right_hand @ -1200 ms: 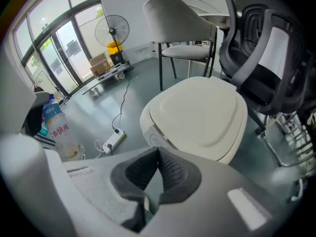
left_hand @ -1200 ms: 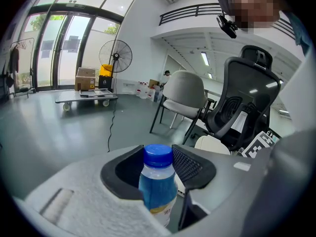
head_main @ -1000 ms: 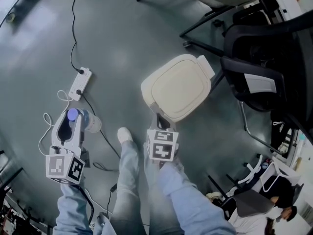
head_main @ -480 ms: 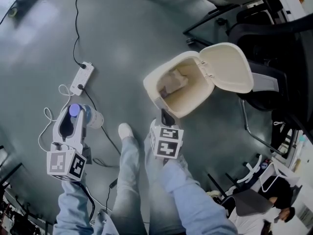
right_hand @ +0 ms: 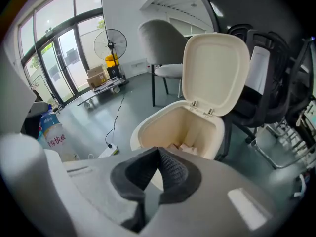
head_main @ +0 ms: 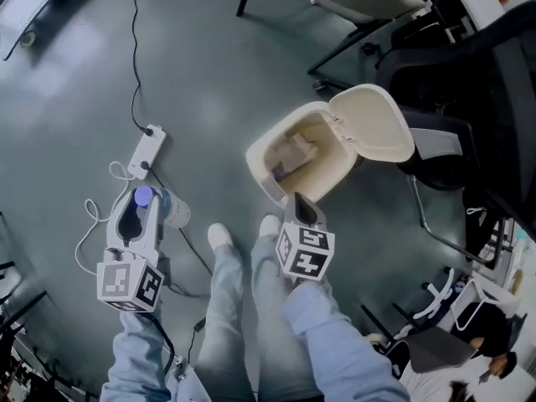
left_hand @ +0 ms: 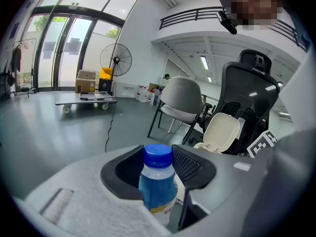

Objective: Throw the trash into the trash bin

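Note:
A cream pedal trash bin [head_main: 276, 177] stands on the grey floor with its lid [head_main: 374, 124] swung up; crumpled trash [head_main: 295, 152] lies inside. My left gripper [head_main: 144, 201] is shut on a clear plastic bottle [head_main: 173, 213] with a blue cap, left of the bin. In the left gripper view the bottle [left_hand: 158, 186] stands upright between the dark pads [left_hand: 191, 166], with the bin [left_hand: 220, 134] beyond it. My right gripper [head_main: 300, 208] hangs just in front of the bin, shut and empty. In the right gripper view its pads [right_hand: 170, 167] meet above the open bin [right_hand: 148, 132].
A white power strip [head_main: 144, 152] with a trailing cable lies on the floor at left. Black office chairs [head_main: 469, 90] crowd the bin's right side. The person's legs and white shoes [head_main: 219, 236] stand between the grippers. A grey chair [right_hand: 160, 46] stands behind the bin.
The bin's lid has swung from closed to fully open. My right gripper has lifted back from the bin's front edge. The left gripper still grips the bottle.

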`<action>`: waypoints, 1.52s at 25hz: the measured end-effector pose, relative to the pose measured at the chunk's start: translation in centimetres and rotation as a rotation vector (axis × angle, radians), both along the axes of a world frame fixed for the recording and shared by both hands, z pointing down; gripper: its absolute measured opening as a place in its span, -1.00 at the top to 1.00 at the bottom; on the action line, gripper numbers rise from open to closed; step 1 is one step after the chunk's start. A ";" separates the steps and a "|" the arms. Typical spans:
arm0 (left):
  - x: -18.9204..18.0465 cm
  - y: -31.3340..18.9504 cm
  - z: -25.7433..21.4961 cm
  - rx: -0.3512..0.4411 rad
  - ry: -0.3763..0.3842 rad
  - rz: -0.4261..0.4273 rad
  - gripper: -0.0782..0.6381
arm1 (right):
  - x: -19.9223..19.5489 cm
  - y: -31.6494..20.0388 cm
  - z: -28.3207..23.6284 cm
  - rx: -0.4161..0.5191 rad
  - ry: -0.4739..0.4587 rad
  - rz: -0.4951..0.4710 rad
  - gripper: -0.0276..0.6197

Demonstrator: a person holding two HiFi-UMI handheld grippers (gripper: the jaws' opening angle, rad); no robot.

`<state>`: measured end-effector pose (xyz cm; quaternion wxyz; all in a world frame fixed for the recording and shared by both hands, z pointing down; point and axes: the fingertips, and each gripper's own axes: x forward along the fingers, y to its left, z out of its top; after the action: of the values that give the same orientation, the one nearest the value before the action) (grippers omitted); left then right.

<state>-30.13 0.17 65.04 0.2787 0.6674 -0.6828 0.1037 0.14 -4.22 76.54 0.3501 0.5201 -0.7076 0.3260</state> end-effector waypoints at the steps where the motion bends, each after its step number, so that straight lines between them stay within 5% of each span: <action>1: 0.5 -0.3 -0.3 0.011 0.003 0.007 0.25 | 0.7 -0.4 -0.7 0.014 0.003 0.010 0.91; 11: 6.9 -3.7 -2.2 0.056 0.042 0.113 0.25 | 8.2 -2.6 -6.4 0.121 0.020 0.160 0.91; 29: 20.5 -11.0 -3.9 0.098 0.099 0.368 0.25 | 20.7 -0.2 -6.0 0.072 0.047 0.409 0.91; 38: 27.9 -15.2 -1.2 0.109 0.062 0.516 0.25 | 25.2 0.9 -5.9 0.042 0.054 0.473 0.91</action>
<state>-2.21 -15.01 63.82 0.2276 0.8361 -0.4859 0.1141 25.34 -3.28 70.61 0.2720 0.6869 -0.5631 0.3702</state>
